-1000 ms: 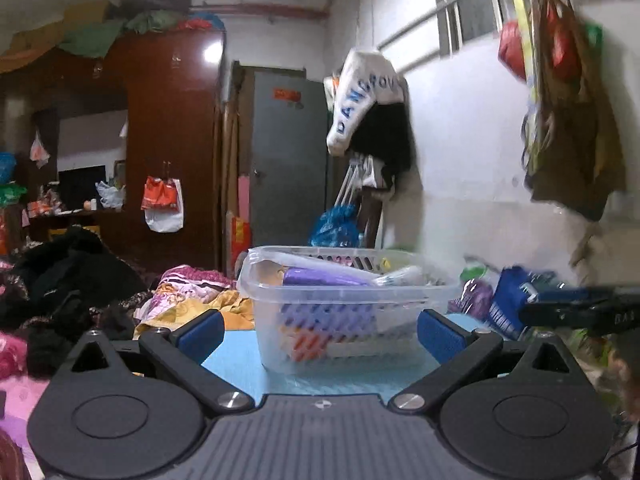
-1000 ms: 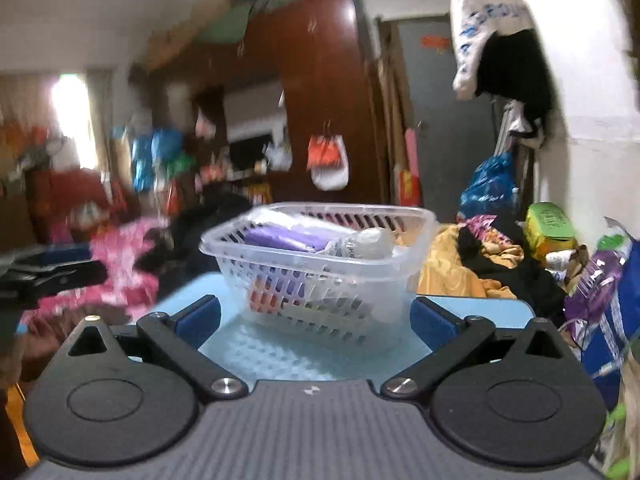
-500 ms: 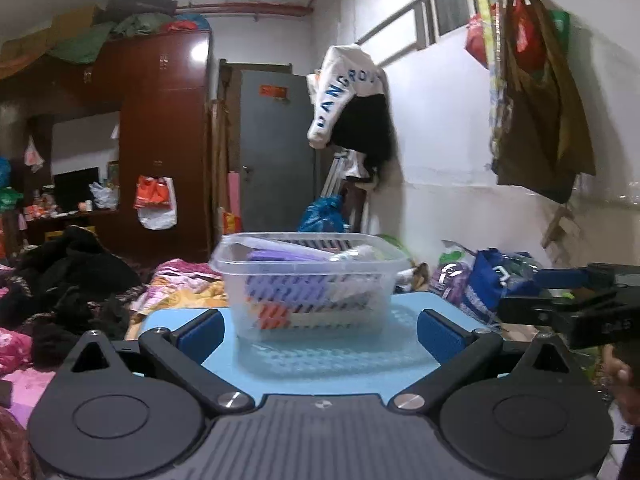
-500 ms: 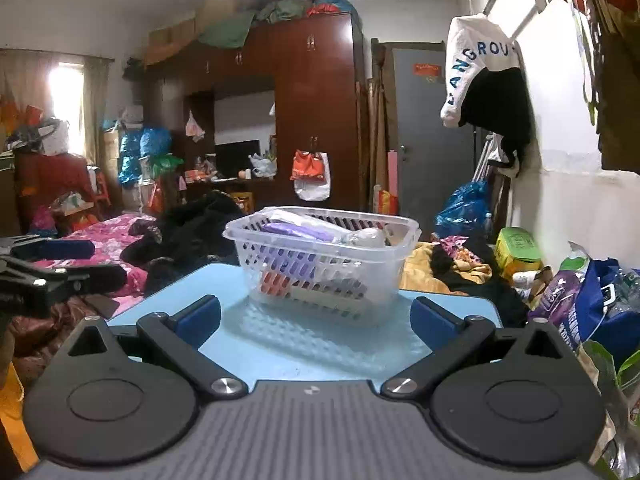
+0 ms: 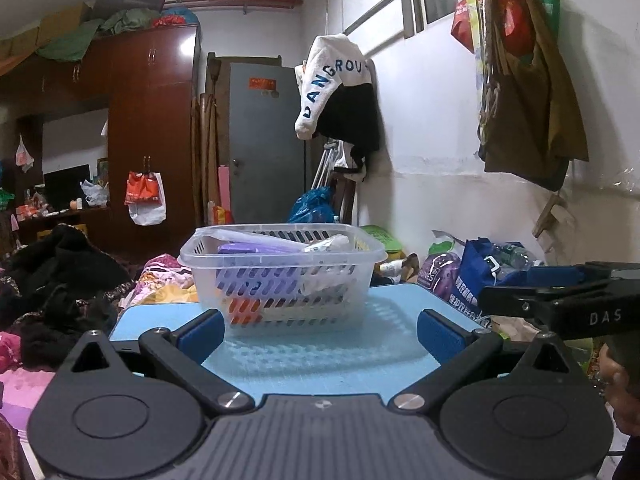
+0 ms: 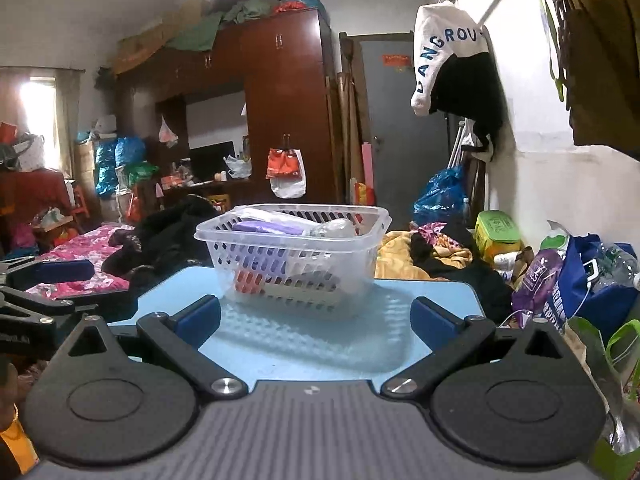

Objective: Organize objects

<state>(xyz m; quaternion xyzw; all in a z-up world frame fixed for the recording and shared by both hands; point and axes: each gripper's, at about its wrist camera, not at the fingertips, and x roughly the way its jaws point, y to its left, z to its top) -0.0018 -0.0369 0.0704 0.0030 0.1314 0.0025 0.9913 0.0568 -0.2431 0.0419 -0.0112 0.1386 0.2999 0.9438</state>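
Note:
A clear plastic basket (image 5: pixel 352 248) stands on a light blue table (image 5: pixel 320 368); it also shows in the right wrist view (image 6: pixel 360 216). It holds a purple pack (image 5: pixel 256 249), a clear bottle (image 5: pixel 328 244) and an orange item (image 5: pixel 244 308). My left gripper (image 5: pixel 320 330) is open and empty, back from the basket's near side. My right gripper (image 6: pixel 316 316) is open and empty, also short of the basket. The right gripper shows at the right edge of the left wrist view (image 5: pixel 560 296). The left gripper shows at the left edge of the right wrist view (image 6: pixel 44 284).
Piles of clothes (image 5: pixel 60 276) lie left of the table. Bags (image 6: pixel 580 280) crowd the floor at the right by the white wall. A brown wardrobe (image 6: pixel 280 112) and a grey door (image 5: pixel 264 140) stand at the back.
Both grippers have drawn back from the basket, which now looks smaller and farther off. Both stay open and empty.

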